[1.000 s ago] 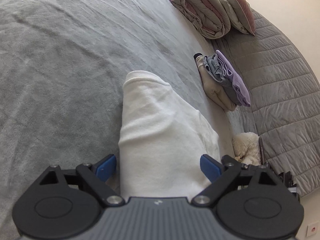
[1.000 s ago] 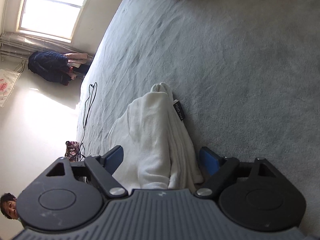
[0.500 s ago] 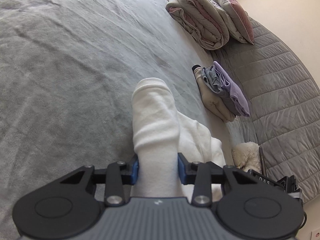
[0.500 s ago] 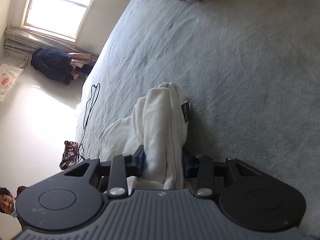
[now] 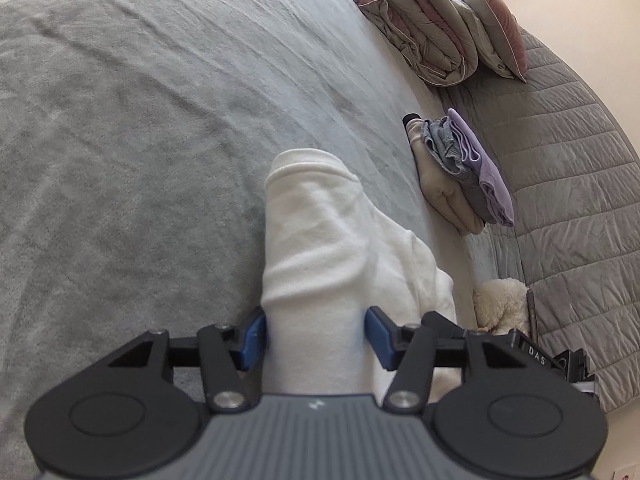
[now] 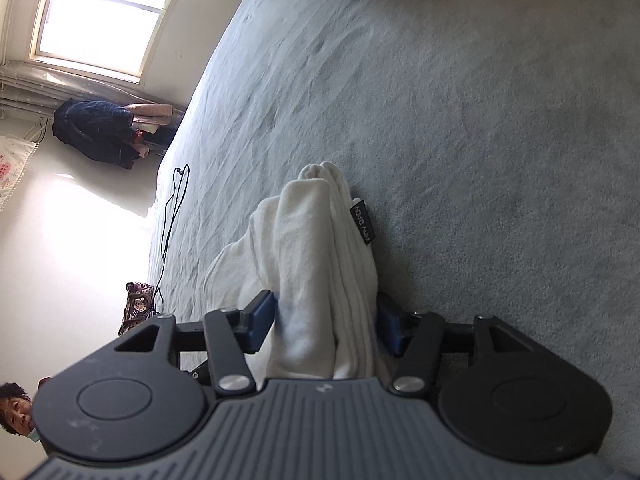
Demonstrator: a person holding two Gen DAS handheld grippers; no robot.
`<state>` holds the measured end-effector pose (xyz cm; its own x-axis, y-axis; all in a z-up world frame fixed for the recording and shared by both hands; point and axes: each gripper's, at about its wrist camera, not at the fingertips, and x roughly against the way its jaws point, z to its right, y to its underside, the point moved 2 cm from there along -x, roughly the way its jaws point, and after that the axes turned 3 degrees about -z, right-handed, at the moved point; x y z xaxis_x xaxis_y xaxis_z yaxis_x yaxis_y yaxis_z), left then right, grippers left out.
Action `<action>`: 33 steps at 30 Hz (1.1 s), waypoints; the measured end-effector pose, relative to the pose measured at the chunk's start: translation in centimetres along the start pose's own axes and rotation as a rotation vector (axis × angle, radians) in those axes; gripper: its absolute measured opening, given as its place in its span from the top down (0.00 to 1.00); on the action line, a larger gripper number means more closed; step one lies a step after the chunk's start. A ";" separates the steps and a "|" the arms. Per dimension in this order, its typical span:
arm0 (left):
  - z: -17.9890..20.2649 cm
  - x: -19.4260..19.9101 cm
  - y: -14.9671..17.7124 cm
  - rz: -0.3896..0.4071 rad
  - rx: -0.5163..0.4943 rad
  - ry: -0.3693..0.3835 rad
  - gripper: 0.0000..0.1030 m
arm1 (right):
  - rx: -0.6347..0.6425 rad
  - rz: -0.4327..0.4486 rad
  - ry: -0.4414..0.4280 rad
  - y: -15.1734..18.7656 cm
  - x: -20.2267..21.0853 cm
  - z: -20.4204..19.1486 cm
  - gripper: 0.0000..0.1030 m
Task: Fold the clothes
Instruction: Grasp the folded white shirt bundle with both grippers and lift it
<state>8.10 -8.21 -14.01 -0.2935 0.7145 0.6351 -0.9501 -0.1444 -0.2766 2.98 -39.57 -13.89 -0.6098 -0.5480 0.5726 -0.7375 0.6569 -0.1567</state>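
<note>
A white sweatshirt (image 5: 320,240) lies bunched on the grey bed (image 5: 140,120), its ends between both tongs. The left tongs (image 5: 314,338) and right tongs (image 6: 326,322) are opening, pads just off the cloth. Folded clothes (image 5: 460,176) sit beyond the sweatshirt, near the bed's edge.

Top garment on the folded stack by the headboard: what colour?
Lilac, on the stack; it shows best in the left wrist view.

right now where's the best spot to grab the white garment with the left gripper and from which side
Grip the bunched near end of the white garment, coming in along its length from the near side. That end is gathered narrow enough to fit the left gripper, whose jaws are opening around it now.
</note>
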 end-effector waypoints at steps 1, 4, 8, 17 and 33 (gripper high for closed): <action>-0.1 0.0 0.1 0.002 0.001 0.003 0.45 | 0.005 0.002 0.000 0.1 0.0 0.0 0.40; -0.1 -0.1 0.1 0.004 0.005 0.009 0.45 | 0.018 0.005 0.012 0.2 -0.1 -0.2 0.40; -0.3 -0.2 -0.1 0.002 0.019 0.024 0.45 | 0.021 0.009 0.023 0.1 -0.3 -0.4 0.40; 0.7 0.6 -0.2 0.022 -0.030 0.022 0.61 | 0.049 0.036 0.019 -0.1 0.1 -1.6 0.59; 8.8 -0.9 -4.9 0.065 -0.161 0.070 0.61 | 0.115 0.123 -0.047 -6.5 3.5 -4.8 0.61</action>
<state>12.07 -14.23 -6.88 -0.3401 0.7538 0.5623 -0.8986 -0.0842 -0.4306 7.05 -43.26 -6.99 -0.7083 -0.4929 0.5053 -0.6833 0.6584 -0.3156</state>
